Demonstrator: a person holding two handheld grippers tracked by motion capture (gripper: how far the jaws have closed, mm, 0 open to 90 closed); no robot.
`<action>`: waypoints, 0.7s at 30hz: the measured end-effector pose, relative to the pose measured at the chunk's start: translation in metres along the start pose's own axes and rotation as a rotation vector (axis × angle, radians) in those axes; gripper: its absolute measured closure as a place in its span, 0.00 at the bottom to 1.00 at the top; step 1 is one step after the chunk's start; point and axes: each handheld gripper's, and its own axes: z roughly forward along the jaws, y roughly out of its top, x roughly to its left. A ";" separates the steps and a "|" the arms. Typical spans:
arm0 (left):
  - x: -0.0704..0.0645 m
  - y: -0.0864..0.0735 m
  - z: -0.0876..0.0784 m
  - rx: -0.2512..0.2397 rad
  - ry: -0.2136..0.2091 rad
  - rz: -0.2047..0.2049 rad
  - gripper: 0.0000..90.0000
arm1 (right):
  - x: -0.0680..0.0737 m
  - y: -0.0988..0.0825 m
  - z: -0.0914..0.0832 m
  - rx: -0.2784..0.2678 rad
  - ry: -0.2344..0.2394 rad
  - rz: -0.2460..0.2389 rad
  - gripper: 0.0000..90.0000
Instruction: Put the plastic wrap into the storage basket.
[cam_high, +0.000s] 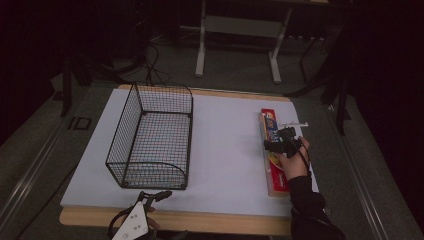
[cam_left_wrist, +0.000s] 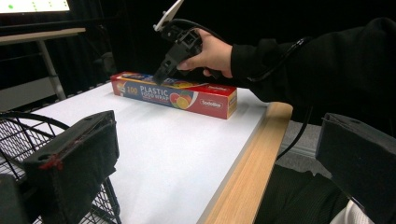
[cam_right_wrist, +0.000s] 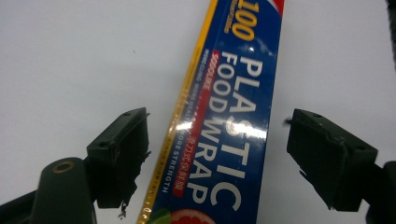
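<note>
While the left gripper (cam_high: 150, 197) idles at the near wooden edge of the table (cam_high: 225, 222), jaws spread wide with nothing between them, it sits just in front of the wire basket (cam_high: 152, 137), whose near corner shows low in the left gripper view. White mat (cam_high: 225, 150) covers most of the tabletop; basket on its left half, looks empty.

Farther out on the right side: plastic wrap box (cam_high: 274, 160), a long red-and-blue carton lying flat near the mat's right edge. Long axis runs near-to-far, roughly parallel to that edge. Right gripper (cam_high: 281, 139) is over the box, about mid-length toward the far half, hand (cam_high: 295, 160) behind it.

Key relation: in the right gripper view the box (cam_right_wrist: 224, 130) lies directly below and between the two jaws, which straddle it across its narrow width, one on each side, both clear of the carton, so widely parted, holding nothing. Box axis is skewed a bit off the jaw centreline. Likely next a descent and close across the width; right hand is plainly the nearer one, left is well apart across the table.

Hard to tell: how high the jaws stand above the box; in the left gripper view the right gripper (cam_left_wrist: 161, 74) tips appear to reach the carton top (cam_left_wrist: 177, 95), contact uncertain. Near end of the box is partly covered by the hand and sleeve in the high view. Room beyond the table is dark; only a desk frame (cam_high: 240, 35) reads.
</note>
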 end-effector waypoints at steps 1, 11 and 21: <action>0.000 0.000 0.000 0.001 -0.001 -0.001 0.00 | 0.000 0.000 0.002 0.015 0.007 0.006 0.23; 0.000 0.000 0.000 -0.001 -0.005 -0.006 0.00 | 0.001 -0.001 0.018 0.116 -0.019 0.049 0.26; 0.000 0.000 0.000 0.000 -0.009 -0.006 0.00 | 0.004 0.003 0.025 0.224 -0.008 0.105 0.36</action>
